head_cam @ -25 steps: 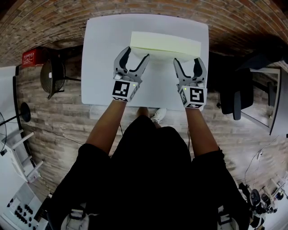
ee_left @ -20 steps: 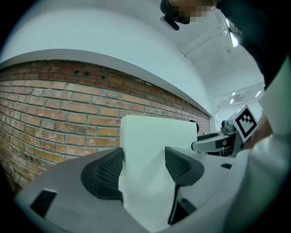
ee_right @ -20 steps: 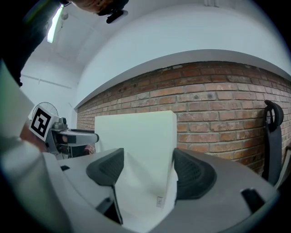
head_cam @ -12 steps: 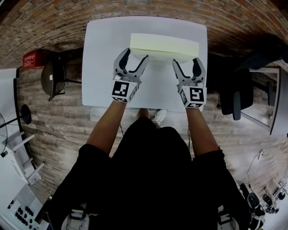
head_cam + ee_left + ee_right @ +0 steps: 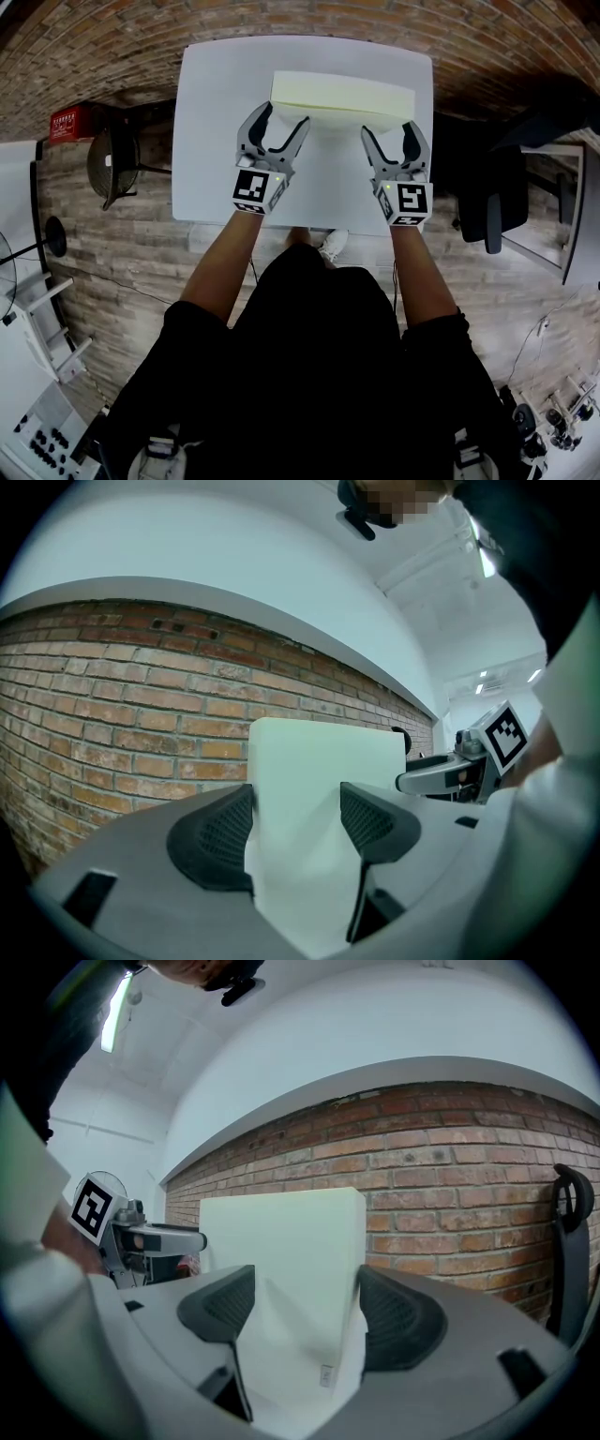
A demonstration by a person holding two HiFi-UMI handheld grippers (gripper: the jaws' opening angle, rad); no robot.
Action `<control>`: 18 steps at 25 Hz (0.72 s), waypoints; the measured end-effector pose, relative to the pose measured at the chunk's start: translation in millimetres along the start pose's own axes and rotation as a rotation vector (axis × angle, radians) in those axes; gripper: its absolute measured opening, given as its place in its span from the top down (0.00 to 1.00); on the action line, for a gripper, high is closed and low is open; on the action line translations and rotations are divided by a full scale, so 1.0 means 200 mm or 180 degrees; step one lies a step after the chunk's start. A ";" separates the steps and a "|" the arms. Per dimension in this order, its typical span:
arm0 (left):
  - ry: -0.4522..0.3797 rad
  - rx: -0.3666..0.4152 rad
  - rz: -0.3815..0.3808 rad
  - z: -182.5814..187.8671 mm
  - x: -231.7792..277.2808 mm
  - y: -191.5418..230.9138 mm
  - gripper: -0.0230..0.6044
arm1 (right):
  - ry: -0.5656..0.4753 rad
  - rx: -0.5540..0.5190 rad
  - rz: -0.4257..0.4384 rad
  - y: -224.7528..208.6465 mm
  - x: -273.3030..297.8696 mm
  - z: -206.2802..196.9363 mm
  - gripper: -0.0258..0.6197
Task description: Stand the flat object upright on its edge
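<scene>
**Item:** foam slab (image 5: 342, 94), pale yellow-green, rectangular.

**Position:** stood upright on its long edge at the far part of the white table (image 5: 216, 141), with its broad face toward the person. It appeared to stand on its own, so the task was judged all but done.

**Left gripper** (image 5: 284, 114): jaws spread wide with nothing clasped, set at the table's middle just before the slab's left end.

**Right gripper** (image 5: 390, 128): also spread and empty, before the slab's right end.

**Placement:** judged as a guard, one tool at each end, ready to catch a topple.

**Not determinable:**
- Whether any jaw tip touched the slab's near face.
- Where the slab's foot met the table, as white merged into white in both gripper views.
- The slab's rear face, which was hidden.
- A small mark near its lower corner in the right gripper view, which was unreadable.
</scene>
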State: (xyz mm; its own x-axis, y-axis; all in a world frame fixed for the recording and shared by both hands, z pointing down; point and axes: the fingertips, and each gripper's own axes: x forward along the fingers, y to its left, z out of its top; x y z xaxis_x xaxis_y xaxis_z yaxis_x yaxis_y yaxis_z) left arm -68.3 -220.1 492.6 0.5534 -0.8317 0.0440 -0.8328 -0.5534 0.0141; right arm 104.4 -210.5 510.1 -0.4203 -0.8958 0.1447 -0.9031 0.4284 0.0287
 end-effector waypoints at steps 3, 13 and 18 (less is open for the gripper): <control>0.0020 0.0015 -0.0006 0.00 0.00 -0.01 0.51 | -0.0001 0.0006 0.0017 0.00 -0.01 0.00 0.43; 0.0028 0.0024 -0.0029 0.00 -0.02 -0.01 0.51 | 0.0035 -0.0017 0.0051 0.01 -0.01 -0.01 0.43; 0.0038 0.0041 -0.0039 0.01 -0.02 0.00 0.51 | 0.0044 -0.0021 0.0064 0.01 -0.01 -0.01 0.43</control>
State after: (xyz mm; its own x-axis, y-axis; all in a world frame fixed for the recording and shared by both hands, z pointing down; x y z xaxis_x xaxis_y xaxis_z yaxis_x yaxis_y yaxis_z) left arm -70.0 -216.1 490.0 0.5633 -0.8243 0.0560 -0.8257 -0.5641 0.0020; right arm 103.5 -207.1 510.9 -0.4371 -0.8852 0.1590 -0.8939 0.4472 0.0321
